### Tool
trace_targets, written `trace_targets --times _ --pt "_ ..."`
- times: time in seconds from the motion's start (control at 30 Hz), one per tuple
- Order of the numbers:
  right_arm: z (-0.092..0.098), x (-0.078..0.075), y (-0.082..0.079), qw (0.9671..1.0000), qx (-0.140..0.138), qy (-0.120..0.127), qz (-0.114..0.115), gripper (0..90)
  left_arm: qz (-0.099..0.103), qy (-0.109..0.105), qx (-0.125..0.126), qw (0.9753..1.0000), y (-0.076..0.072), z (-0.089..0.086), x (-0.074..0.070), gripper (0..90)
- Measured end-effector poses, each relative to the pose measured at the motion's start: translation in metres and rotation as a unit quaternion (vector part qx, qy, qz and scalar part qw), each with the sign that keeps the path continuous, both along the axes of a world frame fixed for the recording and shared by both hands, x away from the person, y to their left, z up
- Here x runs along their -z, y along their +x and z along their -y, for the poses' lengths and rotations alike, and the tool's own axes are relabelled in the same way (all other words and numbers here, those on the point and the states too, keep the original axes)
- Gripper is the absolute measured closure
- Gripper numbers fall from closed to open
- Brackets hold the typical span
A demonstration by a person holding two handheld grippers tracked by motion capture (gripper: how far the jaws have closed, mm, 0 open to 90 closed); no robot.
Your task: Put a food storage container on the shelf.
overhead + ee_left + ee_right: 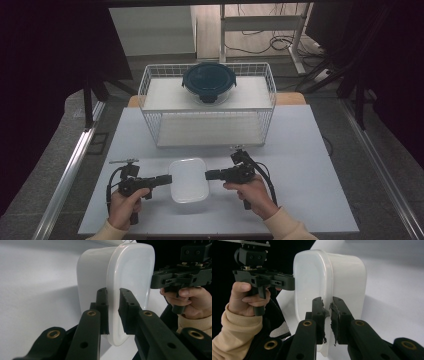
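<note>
Now white box (189, 180) between both tongs, rim pinched

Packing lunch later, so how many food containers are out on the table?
2: a white container near the table's front, gripped by both grippers, and a dark-lidded round container on the wire basket's upper shelf.

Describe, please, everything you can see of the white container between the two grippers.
The white container is a rounded rectangular tub of translucent, milky plastic, closed by a matching lid whose rim overhangs slightly. It sits upright on the grey table, in front of the wire basket. The left hand-held gripper clamps its lid rim on one side, the right hand-held gripper on the opposite side.
</note>
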State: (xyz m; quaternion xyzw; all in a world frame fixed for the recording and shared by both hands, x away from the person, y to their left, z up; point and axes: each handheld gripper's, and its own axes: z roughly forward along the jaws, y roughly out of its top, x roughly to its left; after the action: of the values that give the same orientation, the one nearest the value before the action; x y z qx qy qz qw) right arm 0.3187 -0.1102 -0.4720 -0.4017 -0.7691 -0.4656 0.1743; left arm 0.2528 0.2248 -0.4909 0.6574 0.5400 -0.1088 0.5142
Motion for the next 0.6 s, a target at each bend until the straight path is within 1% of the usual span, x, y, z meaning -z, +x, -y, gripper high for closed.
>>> trace_targets --times 0.07,0.1,0.13,0.2,0.23,0.27,0.3,0.37,0.4,0.43,0.47,0.5,0.53,0.6 --pt "0.000 -0.005 -0.001 0.9999 -0.004 0.001 0.010 80.9 0.007 0.001 0.001 1.0000 -0.002 0.000 -0.005 78.8" --pt "0.000 -0.005 -0.001 0.9999 -0.004 0.001 0.010 80.9 0.007 0.001 0.001 1.0000 -0.002 0.000 -0.005 78.8" --pt "0.000 -0.010 -0.003 0.9998 -0.006 0.004 0.020 80.9 0.016 0.003 0.002 0.9999 -0.003 0.000 -0.010 78.8" --pt "0.000 -0.014 -0.004 0.9995 -0.008 0.003 0.031 80.9 0.024 0.005 0.002 0.9997 -0.004 0.000 -0.014 78.8" --pt "0.000 -0.014 -0.004 0.9995 -0.008 0.003 0.031 80.9 0.024 0.005 0.002 0.9997 -0.004 0.000 -0.014 78.8" --pt "0.000 -0.019 -0.005 0.9991 -0.009 0.004 0.041 80.9 0.027 0.006 0.004 0.9996 -0.004 0.000 -0.016 78.8" --pt "0.000 -0.019 -0.005 0.9991 -0.009 0.004 0.041 80.9 0.030 0.006 0.005 0.9995 -0.004 0.000 -0.019 78.8" --pt "0.001 -0.025 -0.006 0.9986 -0.010 0.004 0.051 80.8 0.037 0.005 0.006 0.9993 -0.004 0.000 -0.025 78.7" --pt "0.001 -0.032 -0.007 0.9979 -0.010 0.005 0.064 80.8 0.047 0.007 0.006 0.9989 -0.004 0.000 -0.032 78.7" --pt "0.001 -0.032 -0.007 0.9979 -0.010 0.005 0.064 80.8 0.047 0.007 0.006 0.9989 -0.004 0.000 -0.032 78.6" --pt "0.001 -0.040 -0.007 0.9969 -0.012 0.004 0.078 80.8 0.056 0.008 0.006 0.9984 -0.003 0.001 -0.040 78.6" --pt "0.001 -0.040 -0.007 0.9969 -0.012 0.004 0.078 80.8 0.056 0.008 0.006 0.9984 -0.003 0.001 -0.040 78.6" --pt "0.001 -0.048 -0.006 0.9958 -0.012 0.006 0.091 80.8 0.065 0.011 0.005 0.9978 -0.001 0.002 -0.048 78.5" --pt "0.002 -0.056 -0.005 0.9947 -0.012 0.006 0.102 80.7 0.074 0.015 0.007 0.9971 0.002 0.003 -0.056 78.5"
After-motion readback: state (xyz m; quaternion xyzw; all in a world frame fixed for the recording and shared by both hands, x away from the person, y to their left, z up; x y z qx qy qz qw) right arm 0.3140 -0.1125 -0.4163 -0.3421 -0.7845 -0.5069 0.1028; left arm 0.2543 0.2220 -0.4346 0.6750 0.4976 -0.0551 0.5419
